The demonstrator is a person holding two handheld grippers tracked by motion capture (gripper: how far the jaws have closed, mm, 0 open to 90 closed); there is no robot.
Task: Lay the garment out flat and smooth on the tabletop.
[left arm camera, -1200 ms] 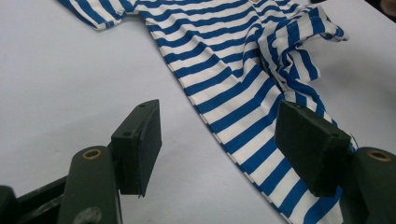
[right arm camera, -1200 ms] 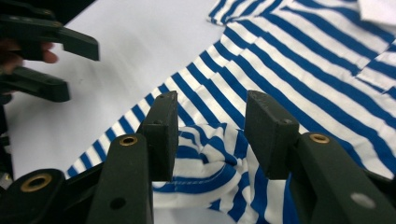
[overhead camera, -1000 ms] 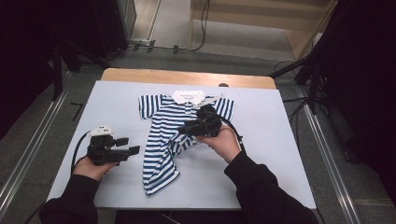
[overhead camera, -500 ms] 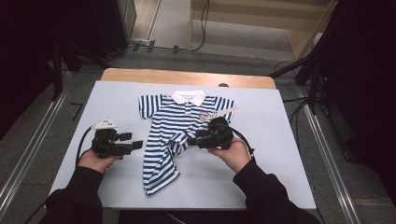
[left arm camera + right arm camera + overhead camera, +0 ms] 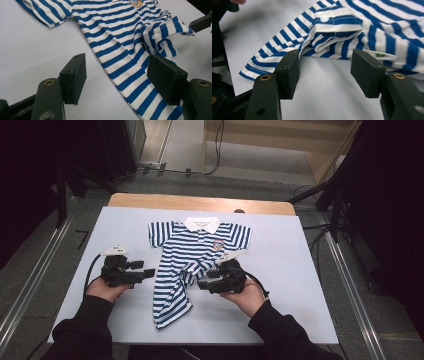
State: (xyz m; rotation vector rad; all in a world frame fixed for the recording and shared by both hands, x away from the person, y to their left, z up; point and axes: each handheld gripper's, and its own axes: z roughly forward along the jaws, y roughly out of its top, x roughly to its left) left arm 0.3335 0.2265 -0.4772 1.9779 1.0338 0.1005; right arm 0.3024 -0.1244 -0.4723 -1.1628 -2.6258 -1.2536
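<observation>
since the earlier frame the right gripper (image 5: 204, 283) has come away from the middle of the striped shirt (image 5: 192, 257) toward the near edge of the table (image 5: 300, 285), and its jaws have just been opening, with no cloth between them. the left gripper (image 5: 149, 273) is at about the same place as before.

from the high view, the shirt lies on the white table with the white collar at the far side. its lower part is folded over and bunched, and the hem points to the near edge. the left gripper is just beside the shirt on its left, the right gripper is at the bunched fold.

from the left gripper view, the jaws are spread wide over the table and the shirt's edge, pinching nothing.

from the right gripper view, the jaws are spread, bare table between them, and the folded cloth (image 5: 337, 32) lies just beyond the tips.
</observation>
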